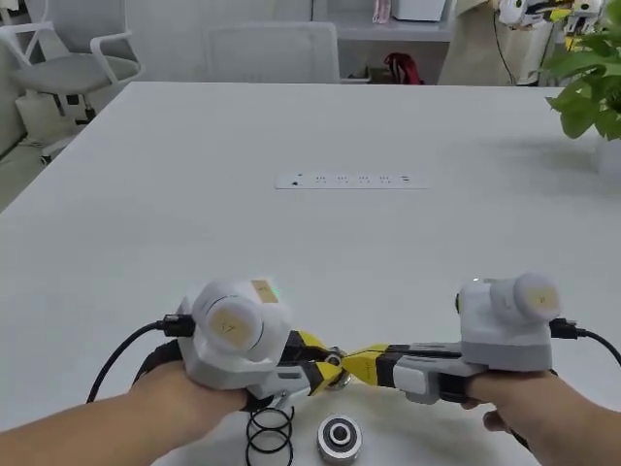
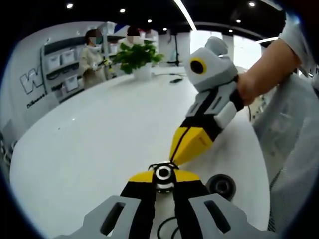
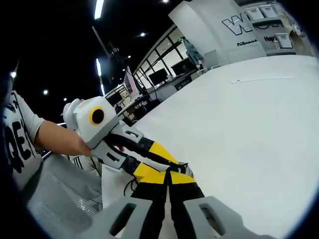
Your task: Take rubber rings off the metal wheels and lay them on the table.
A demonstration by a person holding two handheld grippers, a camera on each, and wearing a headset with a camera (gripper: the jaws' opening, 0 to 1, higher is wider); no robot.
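small round metal wheel (image 2: 163,173), shiny and hard, with a hole in the middle, held up just over the smooth white table (image 1: 310,243) near its front edge; flat face turned back along the left gripper (image 1: 320,374), thin black rubber ring (image 2: 154,166) round the rim. squeezed from both sides by the left gripper's yellow tips, closed tight on it. right gripper (image 3: 169,175) pinched closed, tips touching the wheel's top edge; cannot tell if pinching the ring. second wheel (image 1: 340,437) lying flat, hole up, beside loose rings (image 1: 270,432), thin and black, on the table
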